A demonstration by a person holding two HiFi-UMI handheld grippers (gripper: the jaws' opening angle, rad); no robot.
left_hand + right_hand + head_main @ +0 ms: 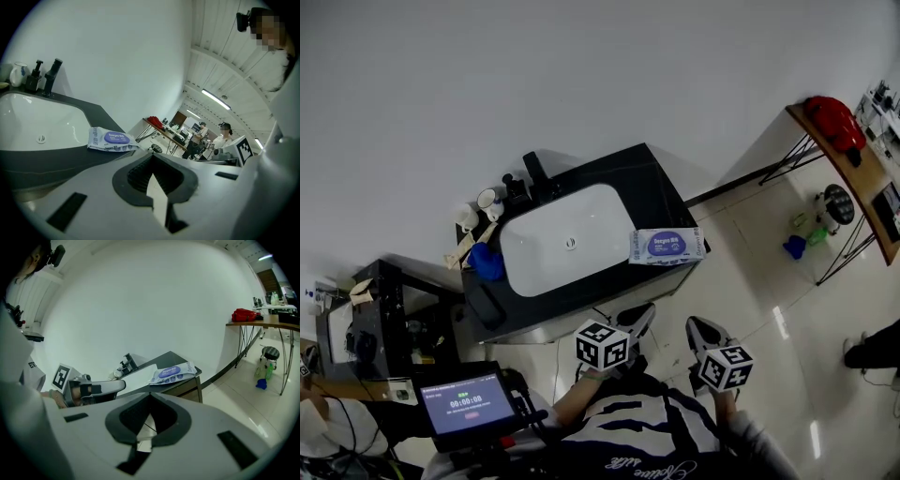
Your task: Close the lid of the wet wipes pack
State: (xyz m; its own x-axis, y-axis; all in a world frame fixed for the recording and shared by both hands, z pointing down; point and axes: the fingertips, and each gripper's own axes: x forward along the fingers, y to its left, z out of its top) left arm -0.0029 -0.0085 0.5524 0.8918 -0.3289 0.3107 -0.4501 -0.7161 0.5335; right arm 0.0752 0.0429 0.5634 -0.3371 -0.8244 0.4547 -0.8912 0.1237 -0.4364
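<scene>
The wet wipes pack is white with a purple oval lid. It lies on the right end of the black sink counter. In the left gripper view the wipes pack shows its purple lid lying flat. The right gripper view has the pack ahead on the counter corner. My left gripper hovers below the counter's front edge, jaws together and empty. My right gripper hangs beside it over the floor, also shut on nothing. Both stay well short of the pack.
A white basin fills the counter, with a black tap and bottles, cups and a blue cloth at its left. A wooden table with a red bag stands far right, a stool under it. A timer screen sits lower left.
</scene>
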